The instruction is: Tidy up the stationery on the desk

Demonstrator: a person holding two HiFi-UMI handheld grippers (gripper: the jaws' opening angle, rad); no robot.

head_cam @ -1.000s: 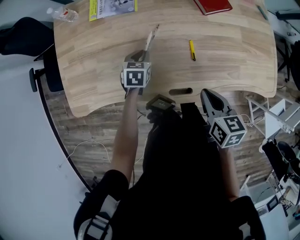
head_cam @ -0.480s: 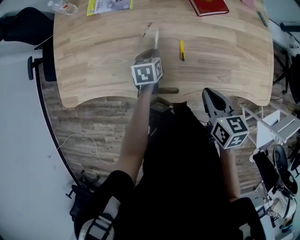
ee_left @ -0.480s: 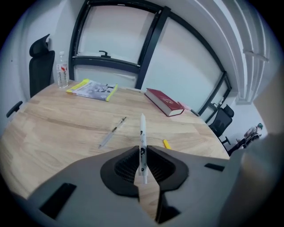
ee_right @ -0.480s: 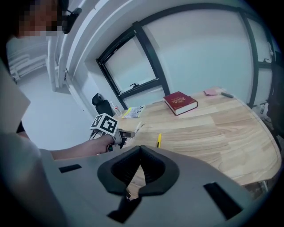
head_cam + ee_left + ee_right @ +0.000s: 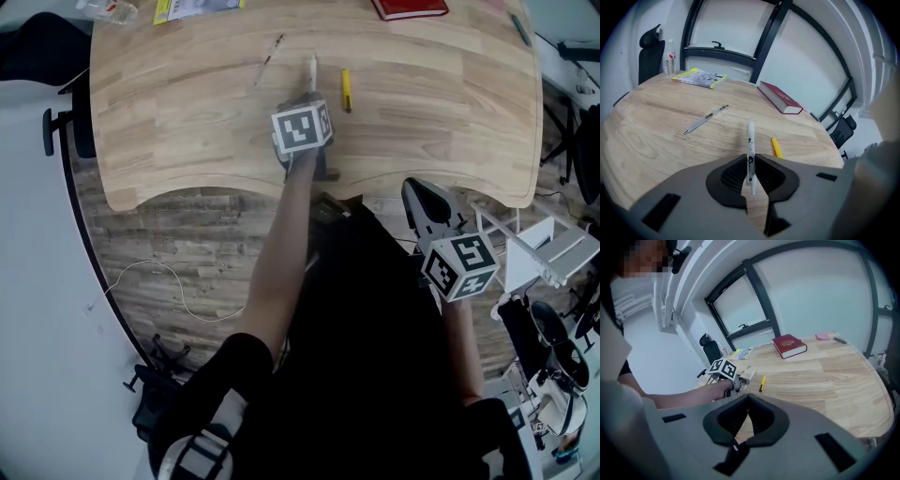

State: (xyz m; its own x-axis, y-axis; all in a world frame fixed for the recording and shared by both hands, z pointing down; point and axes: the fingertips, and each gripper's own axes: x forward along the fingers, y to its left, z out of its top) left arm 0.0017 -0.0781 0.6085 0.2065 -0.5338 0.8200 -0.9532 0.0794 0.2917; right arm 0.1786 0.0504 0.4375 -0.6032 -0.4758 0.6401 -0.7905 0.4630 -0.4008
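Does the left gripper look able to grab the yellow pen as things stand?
Probably not yet: the left gripper is shut on the white pen, so its jaws are taken. The yellow pen lies close by on the desk, with nothing between.

Left gripper view. Centre: white pen [image 5: 750, 143] with black marks, grey left gripper [image 5: 750, 164]. Right: yellow pen [image 5: 776, 147]. Left: silver pen [image 5: 705, 119]. Top: red book [image 5: 780, 98], yellow-edged booklet [image 5: 699, 77]. Throughout: pale wood-grain desk [image 5: 651, 126]. Head view, upper centre: black-and-white squared cube [image 5: 302, 128].

Pen [image 5: 750, 140] between my left jaws, above worktop [image 5: 187, 122]; marker [image 5: 776, 147] just right, second pen [image 5: 705, 119] left; book [image 5: 780, 98] behind right, booklet [image 5: 699, 78] behind left.
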